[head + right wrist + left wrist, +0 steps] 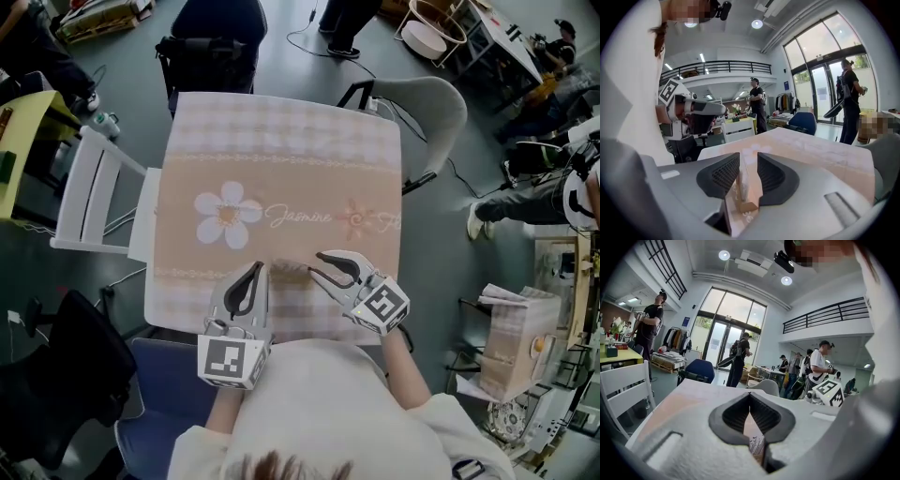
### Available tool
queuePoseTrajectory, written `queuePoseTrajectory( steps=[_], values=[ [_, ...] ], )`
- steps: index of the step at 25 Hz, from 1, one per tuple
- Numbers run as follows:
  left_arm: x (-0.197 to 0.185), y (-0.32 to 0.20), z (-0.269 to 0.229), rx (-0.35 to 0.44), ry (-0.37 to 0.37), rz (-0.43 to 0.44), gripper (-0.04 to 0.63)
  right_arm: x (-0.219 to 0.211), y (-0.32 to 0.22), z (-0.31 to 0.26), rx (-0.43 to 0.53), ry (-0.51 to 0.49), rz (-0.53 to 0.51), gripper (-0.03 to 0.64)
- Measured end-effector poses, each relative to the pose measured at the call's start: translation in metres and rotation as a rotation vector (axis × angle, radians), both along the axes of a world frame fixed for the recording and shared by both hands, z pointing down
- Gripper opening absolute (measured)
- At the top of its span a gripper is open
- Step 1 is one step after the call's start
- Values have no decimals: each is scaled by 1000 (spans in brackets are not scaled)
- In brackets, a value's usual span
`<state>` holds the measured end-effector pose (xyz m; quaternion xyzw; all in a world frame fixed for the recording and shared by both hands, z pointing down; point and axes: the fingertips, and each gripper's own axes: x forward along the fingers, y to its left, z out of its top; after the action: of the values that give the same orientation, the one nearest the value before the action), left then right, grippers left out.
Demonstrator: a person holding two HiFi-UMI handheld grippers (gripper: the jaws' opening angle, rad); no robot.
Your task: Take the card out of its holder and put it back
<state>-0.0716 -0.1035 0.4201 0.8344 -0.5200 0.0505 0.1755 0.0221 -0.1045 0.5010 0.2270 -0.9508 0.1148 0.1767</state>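
Now our left gripper (257,269) and right gripper (313,272) face each other, tips close, at the near edge of the table (281,141). The left one's jaws are pinched fully together on a thin printed piece, which we take for the card (756,446). The right one's jaws are closed to a narrow slot around a peach, patterned piece standing on edge, likely the holder (740,190). In the head view the 2 pieces blur into the cloth, so we cannot tell how far the card sits inside. To do this well, we hold the right grip steady and draw the card straight along the holder's opening — no twisting, or the thin stock will probably buckle.
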Motion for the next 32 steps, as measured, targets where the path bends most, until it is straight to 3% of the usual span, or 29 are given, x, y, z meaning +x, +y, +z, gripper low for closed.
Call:
queuePoseTrajectory(
  steps=[5,15,22,32],
  values=[
    [-3,4,-1,-7,3,-23,6,-11,2,29,-50,25,-81,115],
    [-1,10,-3,-4,-8,-35,6,-24,7,41,-60,12,-147,28],
    [0,11,-4,-2,-6,-41,6,-14,-8,37,14,46,-20,15],
    [2,14,-4,-4,-2,-31,6,-6,-15,39,-44,-9,25,13]
  ],
)
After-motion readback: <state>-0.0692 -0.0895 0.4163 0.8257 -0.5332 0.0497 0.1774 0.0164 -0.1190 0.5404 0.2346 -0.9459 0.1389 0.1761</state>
